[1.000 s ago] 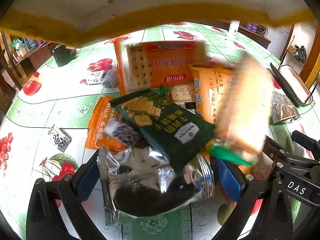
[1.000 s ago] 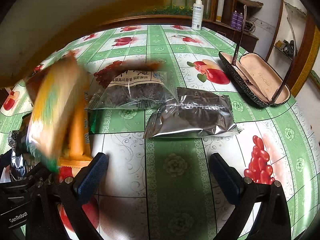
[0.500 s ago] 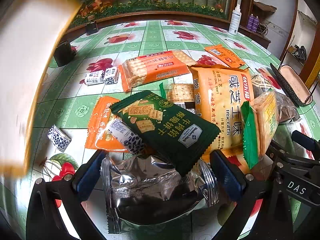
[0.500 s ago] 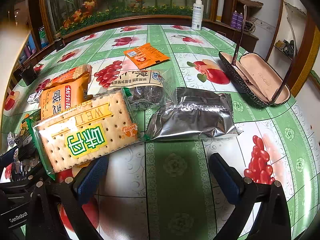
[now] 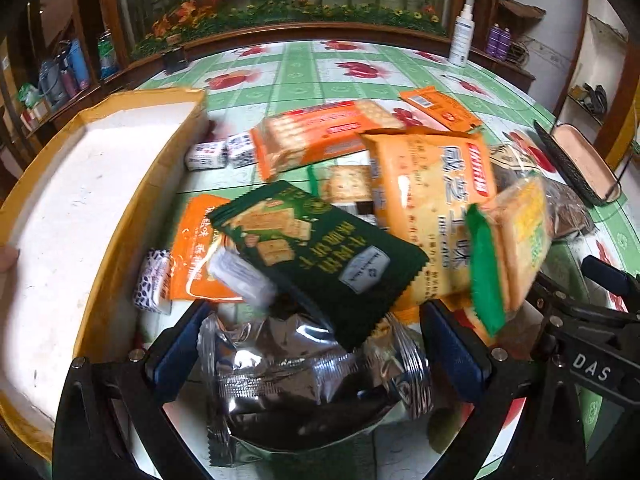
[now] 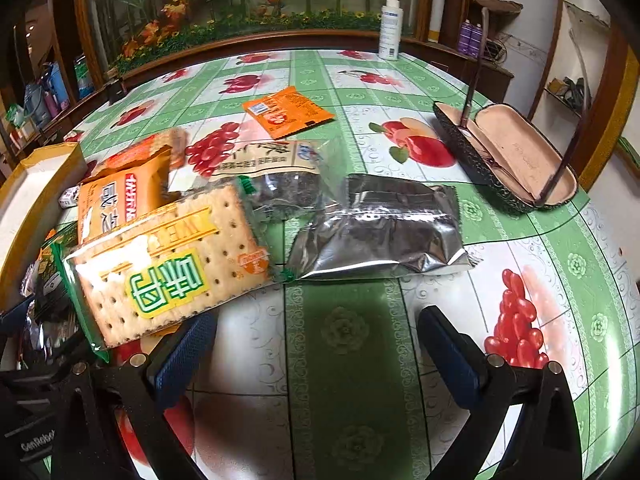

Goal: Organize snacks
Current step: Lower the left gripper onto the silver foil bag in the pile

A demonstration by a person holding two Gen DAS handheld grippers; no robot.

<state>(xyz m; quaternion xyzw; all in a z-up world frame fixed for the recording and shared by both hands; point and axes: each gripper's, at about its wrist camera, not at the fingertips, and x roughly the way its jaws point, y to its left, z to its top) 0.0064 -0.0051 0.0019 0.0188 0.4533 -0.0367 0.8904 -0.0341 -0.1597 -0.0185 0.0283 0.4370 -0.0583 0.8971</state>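
Note:
A heap of snack packs lies on the green fruit-print tablecloth (image 6: 352, 360). My left gripper (image 5: 316, 356) is open, and a crinkled silver packet (image 5: 304, 396) lies on the table between its fingers. A dark green cracker packet (image 5: 320, 252) overlaps it, with an orange biscuit bag (image 5: 432, 200) behind. A cracker pack with green ends (image 6: 168, 264) leans on the heap beside my right gripper (image 6: 316, 352), which is open over bare cloth. Beyond it lie a second silver packet (image 6: 384, 228) and a clear bag of dark bits (image 6: 280, 176).
A yellow-edged box with a white inside (image 5: 80, 208) sits tilted at the left, a fingertip (image 5: 8, 260) on its edge. An orange sachet (image 6: 288, 110) lies farther back. An open glasses case (image 6: 512, 156) is at the right, a spray bottle (image 6: 390, 26) at the far edge.
The box has swung from overhead down to the left side. The cracker pack fell from it and has landed leaning on the heap. Both grippers have stayed in place, open.

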